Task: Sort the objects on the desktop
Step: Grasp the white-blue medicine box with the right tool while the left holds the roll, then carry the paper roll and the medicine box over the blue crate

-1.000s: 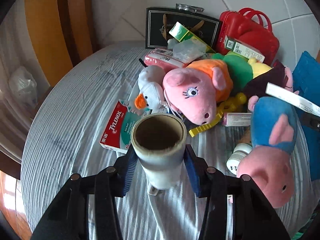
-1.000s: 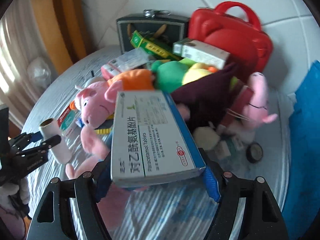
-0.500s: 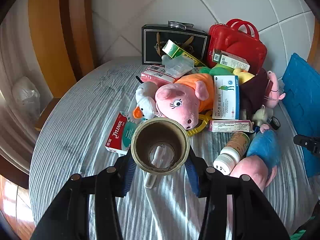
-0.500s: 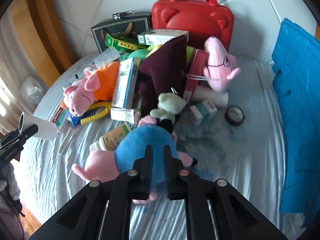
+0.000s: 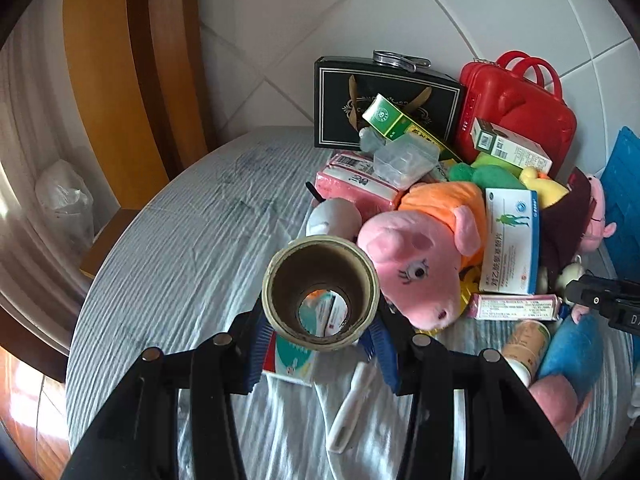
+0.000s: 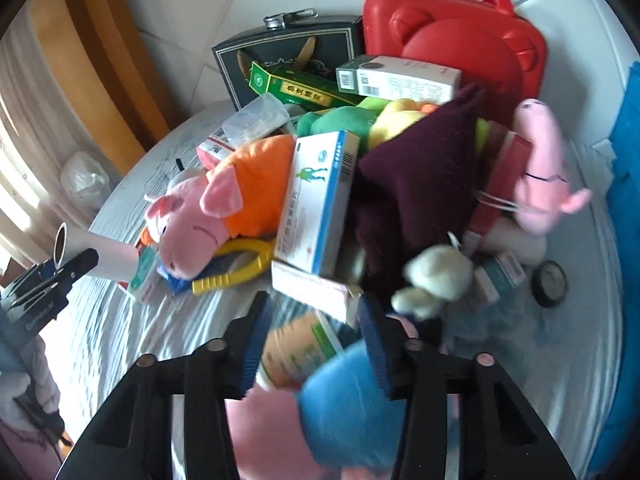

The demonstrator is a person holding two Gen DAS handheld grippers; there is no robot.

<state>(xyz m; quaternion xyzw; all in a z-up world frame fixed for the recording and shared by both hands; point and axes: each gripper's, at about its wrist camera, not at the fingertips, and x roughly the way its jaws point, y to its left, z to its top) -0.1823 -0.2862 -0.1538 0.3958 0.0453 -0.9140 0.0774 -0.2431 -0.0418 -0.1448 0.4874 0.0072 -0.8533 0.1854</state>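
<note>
The left tongs (image 5: 320, 338) grip a cardboard roll (image 5: 320, 292) by its sides, held above the striped table (image 5: 168, 264) with its open end toward the camera, over a white handle (image 5: 352, 408) and a Tylenol box (image 5: 292, 360). The right tongs (image 6: 312, 340) have just been opening and stand part open and empty over a blurred bottle (image 6: 296, 348) and a blue-and-pink plush (image 6: 344, 404). Beyond lies the heap: a pink pig plush (image 5: 416, 264) in orange, a white-and-blue pill box (image 6: 320, 204) leaning on a maroon cloth (image 6: 416, 192), then a green box (image 5: 396, 124), a black case (image 5: 344, 96) and a red case (image 6: 452, 36) against the tiled wall.
</note>
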